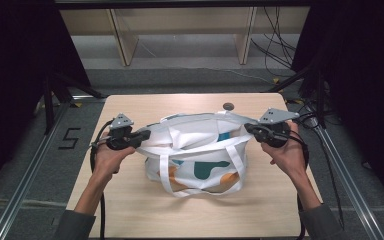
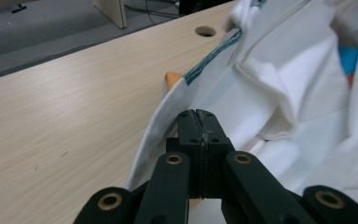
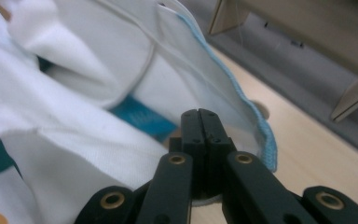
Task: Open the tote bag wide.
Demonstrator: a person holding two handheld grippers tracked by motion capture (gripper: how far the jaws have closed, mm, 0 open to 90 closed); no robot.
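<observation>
A white tote bag (image 1: pixel 200 150) printed with teal and orange shapes stands in the middle of the wooden table (image 1: pixel 130 210), its mouth stretched wide. At the bag's left end, my left gripper (image 1: pixel 147 134) is shut on the rim. In the left gripper view the jaws (image 2: pixel 196 114) press together, with the white cloth (image 2: pixel 284 93) running up past them. My right gripper (image 1: pixel 247 127) is shut on the rim at the right end. In the right gripper view its tips (image 3: pixel 199 114) pinch the blue-edged hem (image 3: pixel 261 135). A white strap (image 1: pixel 237 165) hangs down the bag's front.
A round hole (image 1: pixel 228 105) sits in the table just behind the bag. Wooden shelf legs (image 1: pixel 122 40) stand on the floor beyond the table. Cables (image 1: pixel 280 45) lie at the back right. Metal rails (image 1: pixel 30 170) run along both sides.
</observation>
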